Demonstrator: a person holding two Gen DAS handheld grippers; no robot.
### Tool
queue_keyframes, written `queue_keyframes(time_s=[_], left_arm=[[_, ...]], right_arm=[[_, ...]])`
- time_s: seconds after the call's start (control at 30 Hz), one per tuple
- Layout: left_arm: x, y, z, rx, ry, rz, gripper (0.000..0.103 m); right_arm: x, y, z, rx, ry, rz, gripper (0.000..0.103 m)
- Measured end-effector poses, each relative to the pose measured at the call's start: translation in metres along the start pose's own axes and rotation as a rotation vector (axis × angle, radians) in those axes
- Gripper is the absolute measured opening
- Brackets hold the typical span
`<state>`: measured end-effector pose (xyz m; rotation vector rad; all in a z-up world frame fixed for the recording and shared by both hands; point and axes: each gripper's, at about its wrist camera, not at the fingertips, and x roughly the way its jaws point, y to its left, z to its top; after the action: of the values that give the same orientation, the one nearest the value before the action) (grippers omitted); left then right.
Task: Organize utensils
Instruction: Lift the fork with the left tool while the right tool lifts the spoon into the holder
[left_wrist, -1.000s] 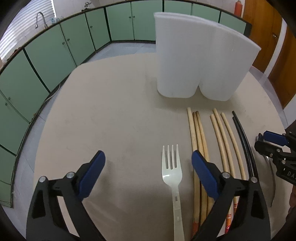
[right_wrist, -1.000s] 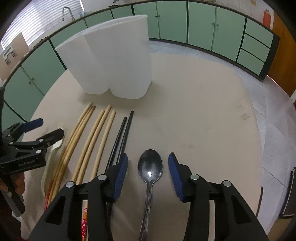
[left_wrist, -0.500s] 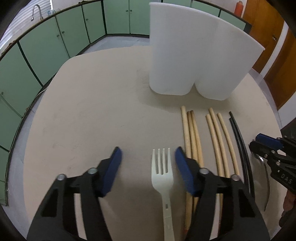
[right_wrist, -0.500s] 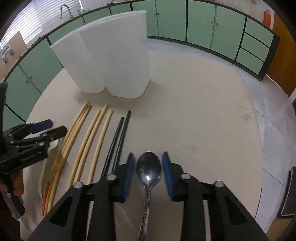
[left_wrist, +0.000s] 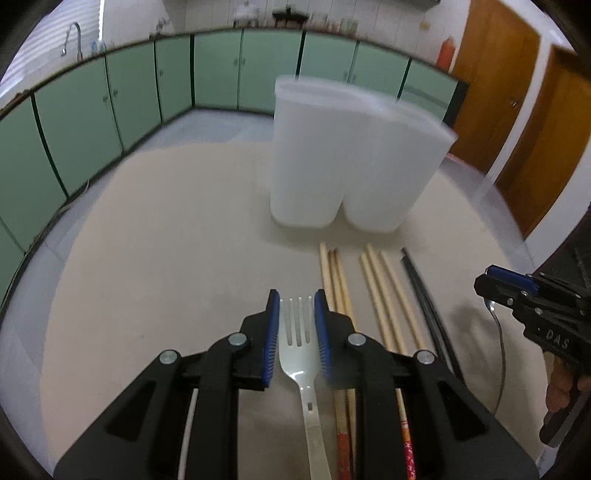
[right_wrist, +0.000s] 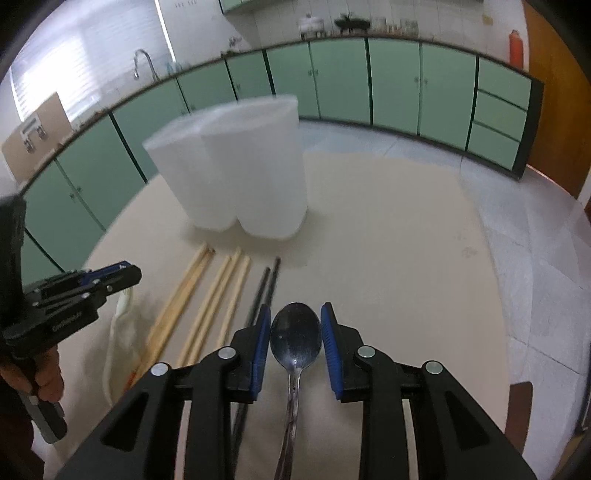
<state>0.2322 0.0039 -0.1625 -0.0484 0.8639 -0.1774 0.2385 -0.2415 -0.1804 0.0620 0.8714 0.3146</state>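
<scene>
My left gripper (left_wrist: 296, 306) has a white plastic fork (left_wrist: 297, 354) between its blue pads. Its jaws are closing, and the pads press the sides of the fork's head. My right gripper (right_wrist: 295, 314) is shut on the bowl of a metal spoon (right_wrist: 295, 343), handle trailing back under it. Both utensils are off the beige table (left_wrist: 166, 240). In the right wrist view the left gripper (right_wrist: 122, 275) carries the fork (right_wrist: 122, 321) above its shadow. A tall white two-compartment holder (left_wrist: 351, 162) (right_wrist: 236, 173) stands upright farther back, blurred.
Several wooden chopsticks (left_wrist: 373, 295) (right_wrist: 207, 295) and a black pair (left_wrist: 421, 291) (right_wrist: 264, 288) lie side by side between the two grippers, pointing at the holder. Green cabinets (left_wrist: 110, 103) ring the room, and wooden doors (left_wrist: 517, 110) are at the right.
Both grippers closed on their utensils, the left from wide open. Both then rose and tipped upward, lifting fork and spoon off the table. The holder now sits lower in each view.
</scene>
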Motion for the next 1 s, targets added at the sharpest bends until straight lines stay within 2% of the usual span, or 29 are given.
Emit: queue_keyframes(time_s=[0.27,0.77,1.0], left_arm=[[-0.036,0.012,0.0,0.015,-0.178,-0.002,0.018],[-0.067,0.007,0.024,0.025,-0.324,-0.023,0.018],[-0.095,0.003,0.062,0.036,-0.439,-0.033,0.018]], right_arm=[[-0.026,0.008,0.013,-0.011,-0.127,0.025,0.027],[-0.06,0.012,0.044,-0.03,-0.27,0.059,0.027],[-0.082,0.014,0.075,-0.066,-0.336,0.095,0.027]])
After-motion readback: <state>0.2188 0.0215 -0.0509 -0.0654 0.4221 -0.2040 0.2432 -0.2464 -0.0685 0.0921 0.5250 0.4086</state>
